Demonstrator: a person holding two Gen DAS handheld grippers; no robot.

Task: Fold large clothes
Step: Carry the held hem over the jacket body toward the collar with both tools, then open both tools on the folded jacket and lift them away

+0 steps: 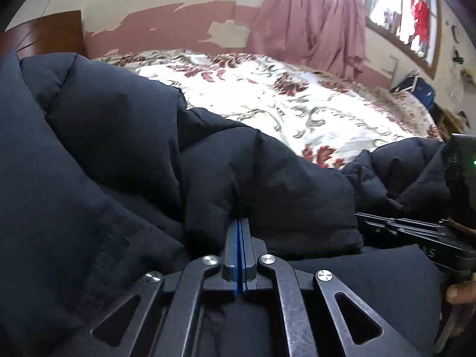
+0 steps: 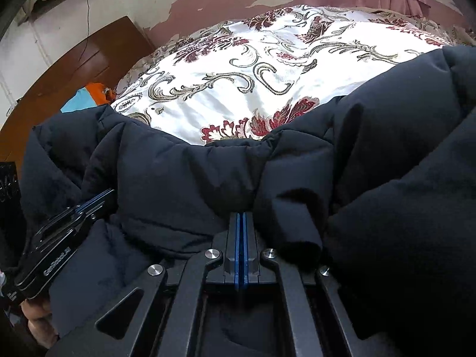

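Nearest the lens in the left wrist view, the left gripper (image 1: 240, 223) sits at the lower centre of the frame, its blue-padded fingers (image 1: 236, 238) pressed together on a fold of the dark navy quilted puffer jacket (image 1: 134, 136), the cloth bunching up right at the tips; the jacket fills the left and lower parts of this frame and runs on to the right edge, lying on the bed; in the right wrist view the right gripper (image 2: 241, 217) likewise sits at the lower centre, its blue-padded fingers (image 2: 245, 238) shut tight on a puffy seam of the same jacket (image 2: 178, 184), which spreads across the whole lower half of that frame; each gripper shows in the other's view, the right one (image 1: 366, 217) at the right edge and the left one (image 2: 110, 192) at the lower left, both dug into the padded cloth just beside each other; behind the jacket, the white satin bedspread with red flowers and grey scrolls (image 2: 253, 68) covers the bed across the middle of both frames; pink curtains (image 1: 312, 23) hang at the upper centre of the left view, by a bright window (image 1: 395, 9) at the upper right; a brown wooden headboard (image 2: 74, 68) stands at the left of the right view, against a wall with peeling pink paint (image 1: 178, 23).
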